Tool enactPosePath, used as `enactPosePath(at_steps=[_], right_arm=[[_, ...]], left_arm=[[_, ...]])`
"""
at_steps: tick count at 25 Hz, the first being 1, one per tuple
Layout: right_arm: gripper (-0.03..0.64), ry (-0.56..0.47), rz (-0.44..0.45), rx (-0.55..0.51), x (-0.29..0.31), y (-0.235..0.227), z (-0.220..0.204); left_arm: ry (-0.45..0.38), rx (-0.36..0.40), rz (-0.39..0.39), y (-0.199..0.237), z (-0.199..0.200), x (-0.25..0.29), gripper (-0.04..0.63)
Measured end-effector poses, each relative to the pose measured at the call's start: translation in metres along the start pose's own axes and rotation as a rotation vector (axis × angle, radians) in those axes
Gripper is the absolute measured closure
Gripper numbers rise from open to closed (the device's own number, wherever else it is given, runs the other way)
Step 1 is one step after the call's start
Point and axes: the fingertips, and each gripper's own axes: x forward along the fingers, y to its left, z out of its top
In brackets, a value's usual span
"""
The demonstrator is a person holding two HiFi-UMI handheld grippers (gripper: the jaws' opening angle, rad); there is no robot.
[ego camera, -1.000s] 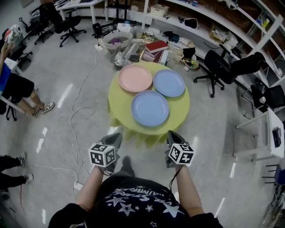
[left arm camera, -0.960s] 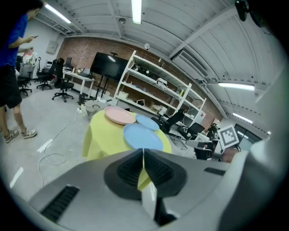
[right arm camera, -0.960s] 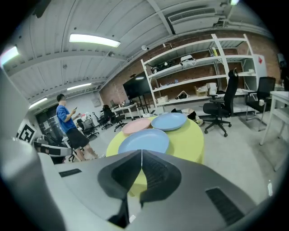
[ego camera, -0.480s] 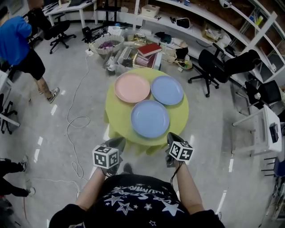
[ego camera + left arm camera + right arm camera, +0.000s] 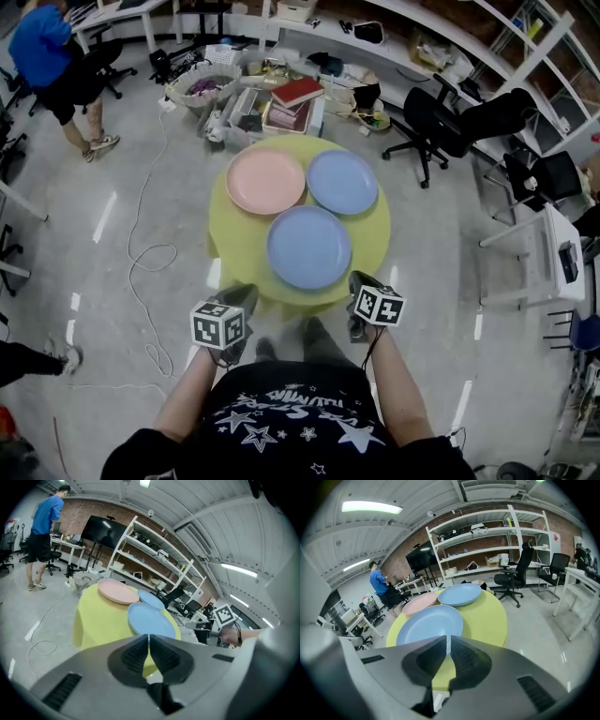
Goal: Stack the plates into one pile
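- Three plates lie flat, face up, each directly on the yellow-clothed round table [image 5: 377, 232]; being round, they show no long axis.
- pink plate [image 5: 266, 181] far left; far blue plate [image 5: 342, 182] beside it; near blue plate [image 5: 309, 247] at the near edge.
- left gripper [image 5: 241, 294]: jaws closed together, grasping nothing; near the table's near edge.
- right gripper [image 5: 360, 281]: likewise clenched and empty.
- Floor tray [image 5: 281, 120] beyond the table holds a red book [image 5: 298, 91].
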Motion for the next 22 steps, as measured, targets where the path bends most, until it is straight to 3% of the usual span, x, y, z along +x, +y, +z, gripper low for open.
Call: enactPosePath(at_steps=[5,8,13,22], right_arm=[[0.593,0.041,0.025,-0.011,0.024,-0.009,0.003],[0.531,0.074,0.052,-0.008,0.042,-0.013,0.006],[0.492,0.125,0.068,-0.026,0.070,-0.031,0.015],[0.476,0.227,0.214,-0.069,0.107,-0.029,0.027]], left_arm=[[-0.001,-0.028,0.035,0.001,0.001,0.009,0.572],[-0.013,-0.045,0.078,0.005,0.005,0.013,0.572],[-0.018,-0.065,0.129,0.004,0.014,0.024,0.572],[-0.020,-0.095,0.216,0.005,0.032,0.047,0.572]])
